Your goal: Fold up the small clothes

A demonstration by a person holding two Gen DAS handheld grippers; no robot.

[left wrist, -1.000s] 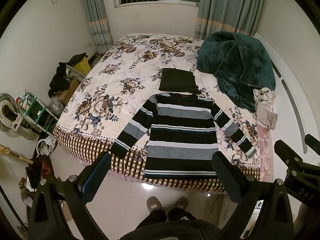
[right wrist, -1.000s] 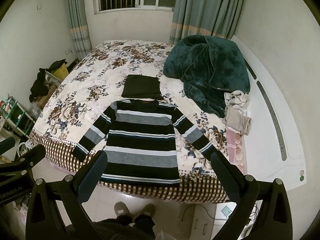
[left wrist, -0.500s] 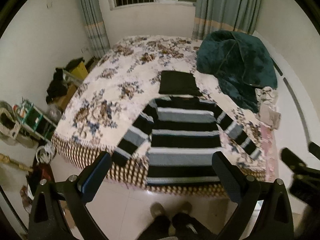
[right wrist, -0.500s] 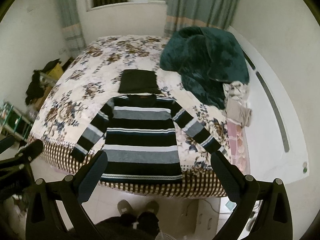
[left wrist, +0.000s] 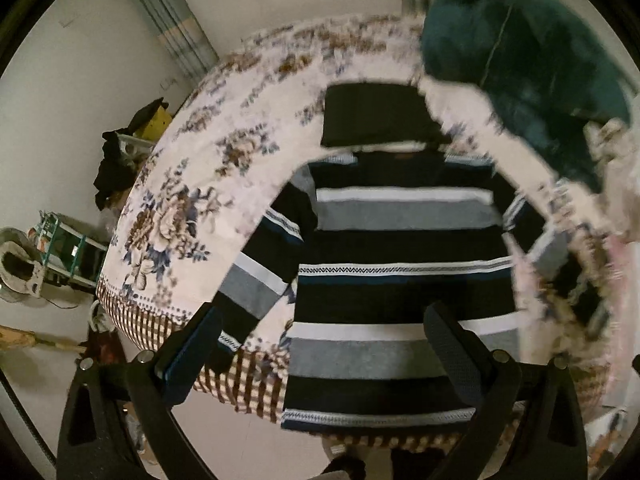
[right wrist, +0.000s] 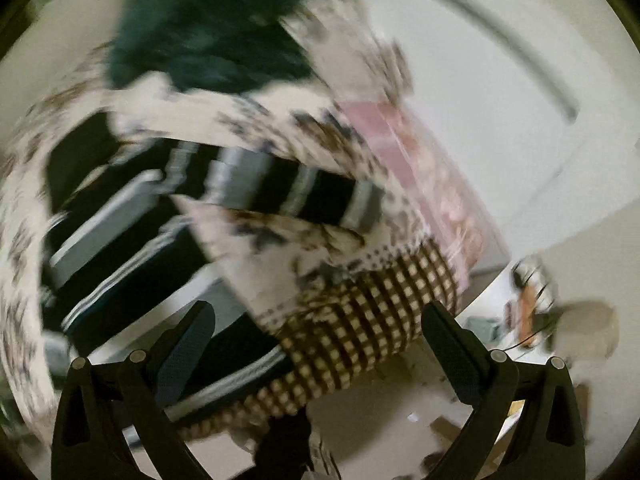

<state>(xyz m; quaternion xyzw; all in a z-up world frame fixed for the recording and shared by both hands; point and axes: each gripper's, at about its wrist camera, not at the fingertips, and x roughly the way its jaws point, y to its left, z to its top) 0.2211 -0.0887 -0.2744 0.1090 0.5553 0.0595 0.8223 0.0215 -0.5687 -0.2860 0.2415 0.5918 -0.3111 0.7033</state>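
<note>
On the floral bed point(left wrist: 192, 184) one striped sweater point(left wrist: 400, 276) is lying flat, one folded black garment point(left wrist: 372, 116) just beyond its collar. Two claws, left claw point(left wrist: 322, 356) and right claw point(right wrist: 320, 348), are hanging released above the near edge, grasping nothing.

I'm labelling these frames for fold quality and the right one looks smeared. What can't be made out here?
- Right wrist view: motion blur smears the black, grey and white striped knit sweater; stripe detail and hem position are unreadable.
- Left wrist view: the sweater's right sleeve cuff is blurred near the frame edge.
- Left wrist view: the folded black garment shows no detail; its type is unclear.
- Clutter on the floor in the right wrist view is unidentifiable.
</note>
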